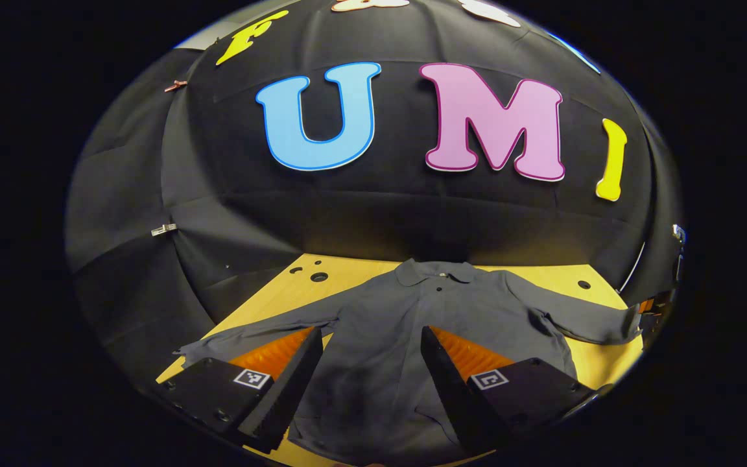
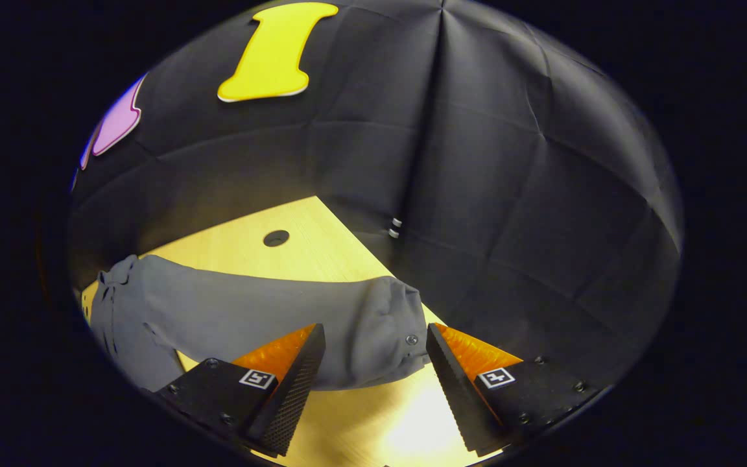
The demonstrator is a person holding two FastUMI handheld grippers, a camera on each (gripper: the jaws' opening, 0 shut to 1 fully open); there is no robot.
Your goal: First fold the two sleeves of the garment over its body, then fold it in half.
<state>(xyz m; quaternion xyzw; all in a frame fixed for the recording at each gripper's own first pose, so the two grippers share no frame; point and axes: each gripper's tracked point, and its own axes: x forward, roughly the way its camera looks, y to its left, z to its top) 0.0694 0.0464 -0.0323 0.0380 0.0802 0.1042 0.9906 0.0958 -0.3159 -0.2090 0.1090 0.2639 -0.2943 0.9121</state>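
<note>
1. The shirt (image 1: 406,324) lies flat and face up on the wooden table (image 1: 283,288), collar (image 1: 441,272) toward the far wall at 12 o'clock and hem toward the near edge at 6. Both sleeves are spread out to the sides, so no fold looks made yet.

2. The left claw (image 1: 370,363) hangs over the lower middle of the shirt's body, fingers wide apart with nothing between them. The left sleeve (image 1: 263,332) runs out toward 9 o'clock from it, its cuff near the table's left edge.

3. The right claw (image 2: 373,363) is also spread wide, gripping nothing. It sits low by the table, right at the end of the right sleeve (image 2: 270,311). The cuff (image 2: 393,331), with its small button, lies in the gap between the two fingers, just ahead at 12 o'clock — cloth is bracketed but not pinched.

4. The relation that counts: in the right gripper view the right sleeve's long axis runs from the cuff away toward 9–10 o'clock, back to the shirt's body. The right claw is far nearer a sleeve end than the left.

5. My judgement — the sensible next move is to close on that cuff and carry it along the sleeve's own axis, over onto the body.
</note>
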